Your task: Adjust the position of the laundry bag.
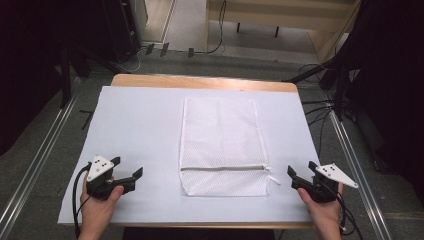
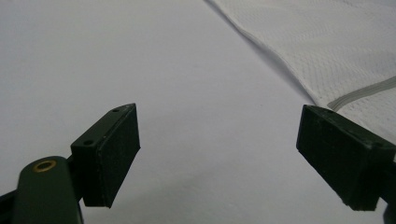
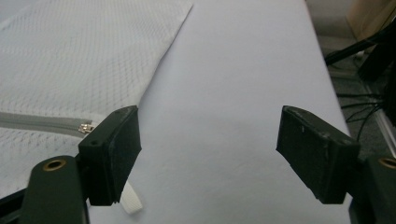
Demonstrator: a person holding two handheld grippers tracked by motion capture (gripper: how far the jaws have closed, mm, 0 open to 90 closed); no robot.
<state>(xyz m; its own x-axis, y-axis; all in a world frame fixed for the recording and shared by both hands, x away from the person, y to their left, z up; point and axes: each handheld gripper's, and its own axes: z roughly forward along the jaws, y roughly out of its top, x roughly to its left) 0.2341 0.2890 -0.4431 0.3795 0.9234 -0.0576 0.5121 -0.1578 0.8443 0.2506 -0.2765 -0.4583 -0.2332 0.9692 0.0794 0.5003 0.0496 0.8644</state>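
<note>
Table (image 1: 145, 120): covered with a white sheet, wooden edge visible along the far side.
Mesh laundry bag (image 1: 220, 135): white, lying flat at the middle of the table, long side running near to far; also seen at upper right of left gripper view (image 2: 327, 42) and upper left of right gripper view (image 3: 79, 60).
Zipper (image 1: 222, 168): grey, crossing the bag left to right close to its near end; closed along its length.
Zipper slider (image 3: 85, 127): metal, at the right end of the zipper, just beside the bag's right edge.
Pull tab (image 1: 273, 179): white, lying on the sheet just off the bag's near right corner.
Left gripper (image 1: 126, 167): held in left hand (image 1: 100, 200), near left of the table, well apart from the bag; jaws spread wide, nothing between them.
Right gripper (image 1: 301, 170): held in right hand (image 1: 322, 210), near right, close to the pull tab without touching; jaws spread wide, nothing between them.
</note>
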